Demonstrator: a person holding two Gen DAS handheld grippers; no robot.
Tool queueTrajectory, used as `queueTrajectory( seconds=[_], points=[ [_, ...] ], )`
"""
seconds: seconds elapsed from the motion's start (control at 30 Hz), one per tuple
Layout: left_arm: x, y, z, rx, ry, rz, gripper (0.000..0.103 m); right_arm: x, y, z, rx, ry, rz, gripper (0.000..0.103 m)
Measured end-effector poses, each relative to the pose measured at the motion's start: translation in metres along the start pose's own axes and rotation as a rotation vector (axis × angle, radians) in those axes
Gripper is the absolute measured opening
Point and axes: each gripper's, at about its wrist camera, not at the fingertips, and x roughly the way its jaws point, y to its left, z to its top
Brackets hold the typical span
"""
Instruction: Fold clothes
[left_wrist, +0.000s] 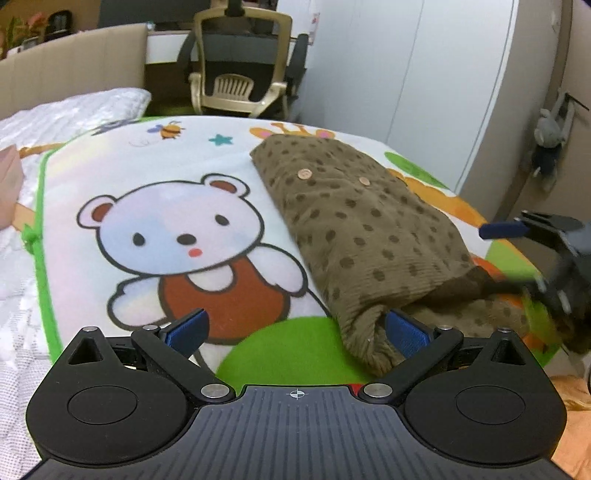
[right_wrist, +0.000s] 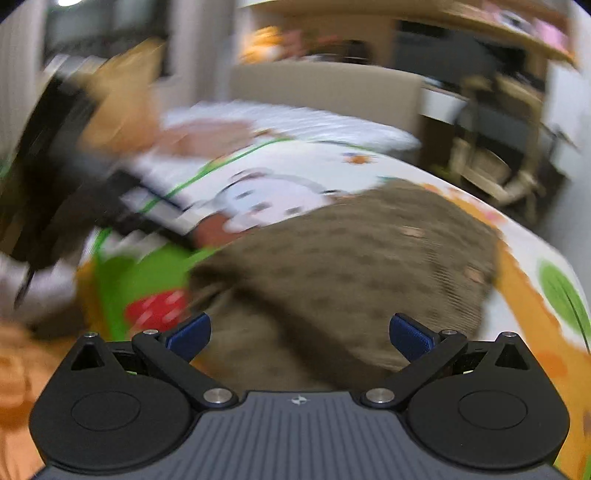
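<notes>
At the far left we see a white quilted bedcover (left_wrist: 55, 110), and over it lies a cartoon blanket (left_wrist: 110, 177) with a green border and a large white bear (left_wrist: 177, 236) in red overalls printed on it. Our left gripper (left_wrist: 295, 328) hovers low over this blanket, its jaws spread wide and grasping nothing; its right blue pad sits just beside the near fold of the garment, though we cannot tell whether it touches. The brown polka-dot garment (left_wrist: 362, 229) lies folded into a long bundle on the blanket, right of the bear, running from the near edge toward the far side, with two small round buttons (left_wrist: 304, 173) showing on top. Behind the bed stands a beige office chair (left_wrist: 240, 62), and a white wardrobe (left_wrist: 424, 74) fills the wall to the right. At the right edge our right gripper (left_wrist: 517, 254) appears blurred near the garment's near end. In its own heavily blurred view, the right gripper (right_wrist: 299, 332) has its jaws wide apart above the garment (right_wrist: 351, 258), holding nothing.
</notes>
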Motion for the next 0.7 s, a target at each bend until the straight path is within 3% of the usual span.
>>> queueTrajectory(
  seconds=[0.13, 0.2, 0.27, 0.4, 0.47, 0.57, 0.7],
  points=[
    [0.001, -0.006, 0.001, 0.014, -0.001, -0.001, 0.103, 0.021, 0.032, -0.003, -0.175, 0.007, -0.064, 0.103],
    [-0.001, -0.009, -0.002, 0.039, -0.004, -0.008, 0.103, 0.024, 0.028, 0.0, -0.174, -0.002, -0.098, 0.102],
    [-0.004, -0.013, -0.004, 0.07, -0.004, -0.016, 0.103, 0.022, 0.008, 0.004, -0.088, -0.013, -0.128, 0.098],
    [-0.004, -0.023, -0.007, 0.157, 0.007, -0.049, 0.103, 0.016, -0.054, 0.01, 0.225, -0.009, -0.123, 0.095],
    [0.0, -0.032, -0.007, 0.217, 0.017, -0.063, 0.103, 0.012, -0.066, 0.007, 0.274, -0.018, -0.105, 0.095],
    [0.02, -0.05, -0.007, 0.329, 0.035, -0.044, 0.103, 0.004, -0.051, 0.001, 0.169, -0.041, -0.088, 0.095],
    [0.048, -0.053, 0.009, 0.31, 0.037, 0.013, 0.103, 0.004, -0.014, -0.001, -0.054, -0.052, -0.041, 0.099]
  ],
)
